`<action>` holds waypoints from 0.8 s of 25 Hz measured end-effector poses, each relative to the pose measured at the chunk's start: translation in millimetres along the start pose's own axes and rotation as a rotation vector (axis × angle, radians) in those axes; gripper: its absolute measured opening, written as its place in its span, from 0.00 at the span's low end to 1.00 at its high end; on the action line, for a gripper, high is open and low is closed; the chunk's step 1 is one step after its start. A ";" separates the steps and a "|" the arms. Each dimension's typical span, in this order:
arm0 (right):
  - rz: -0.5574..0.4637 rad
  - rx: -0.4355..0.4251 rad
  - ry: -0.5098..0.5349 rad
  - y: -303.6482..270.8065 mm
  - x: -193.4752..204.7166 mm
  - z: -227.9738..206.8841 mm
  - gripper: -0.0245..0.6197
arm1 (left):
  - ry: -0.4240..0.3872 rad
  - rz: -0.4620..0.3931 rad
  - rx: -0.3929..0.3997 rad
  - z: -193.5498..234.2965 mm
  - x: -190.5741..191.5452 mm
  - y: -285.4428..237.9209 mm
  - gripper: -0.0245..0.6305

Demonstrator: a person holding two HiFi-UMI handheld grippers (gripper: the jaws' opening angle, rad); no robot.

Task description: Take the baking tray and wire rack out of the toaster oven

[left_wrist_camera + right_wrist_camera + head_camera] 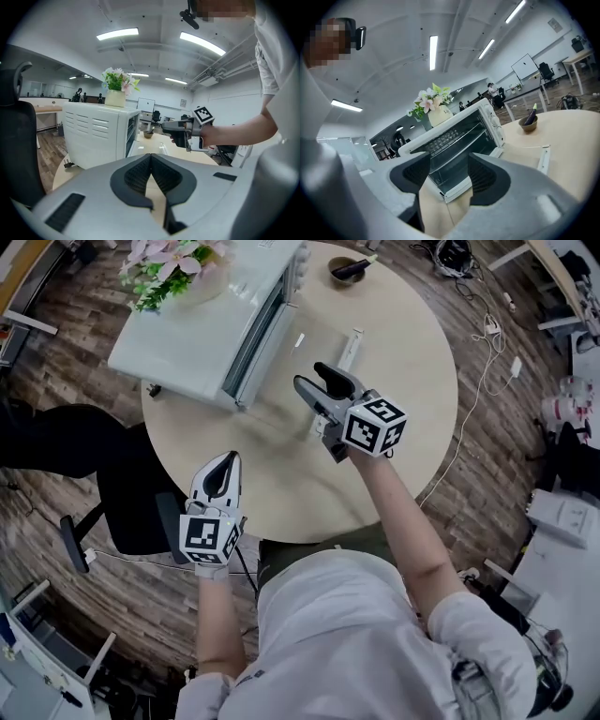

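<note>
Fingers (415, 174) of the right gripper (447, 161) are apart with nothing between them and touching nothing, hovering over the round table (403, 437). Toaster oven (454, 140) sits straight ahead of those fingers, front towards them, near but clear. Wire rack (443, 138) shows inside the oven, seen past the finger gap; can't pick out the baking tray. Left gripper (151, 157) has its fingers pressed together and empty, at the table's near edge, with the oven ahead and to their left, well apart. Flower vase (173, 273) is on the oven top. White bar (350, 350) lies on the table ahead-right of the right fingers, with the bowl (529, 123) further beyond it.
</note>
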State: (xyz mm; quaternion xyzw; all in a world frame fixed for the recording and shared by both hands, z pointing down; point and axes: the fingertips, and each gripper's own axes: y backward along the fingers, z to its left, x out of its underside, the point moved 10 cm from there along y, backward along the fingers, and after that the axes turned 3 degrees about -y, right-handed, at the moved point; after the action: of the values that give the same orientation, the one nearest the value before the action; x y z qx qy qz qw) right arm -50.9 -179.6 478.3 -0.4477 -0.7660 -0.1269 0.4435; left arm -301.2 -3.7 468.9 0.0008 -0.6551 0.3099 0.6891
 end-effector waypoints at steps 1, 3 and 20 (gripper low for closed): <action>0.003 -0.004 -0.014 -8.2 0.8 -3.2 0.40 | 0.001 0.005 -0.003 0.7 2.0 0.1 0.03; 0.012 -0.011 -0.048 -25.1 2.8 -9.9 0.40 | 0.006 0.014 -0.011 2.6 5.6 -0.3 0.03; 0.076 -0.109 -0.251 -145.5 25.1 -35.7 0.40 | 0.055 0.097 -0.073 10.6 27.8 -7.7 0.03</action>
State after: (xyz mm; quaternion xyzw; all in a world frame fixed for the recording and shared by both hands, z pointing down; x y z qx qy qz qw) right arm -152.0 -268.8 548.1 -0.5120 -0.7901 -0.0946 0.3235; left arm -308.9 -2.5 498.6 -0.0648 -0.6462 0.3187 0.6904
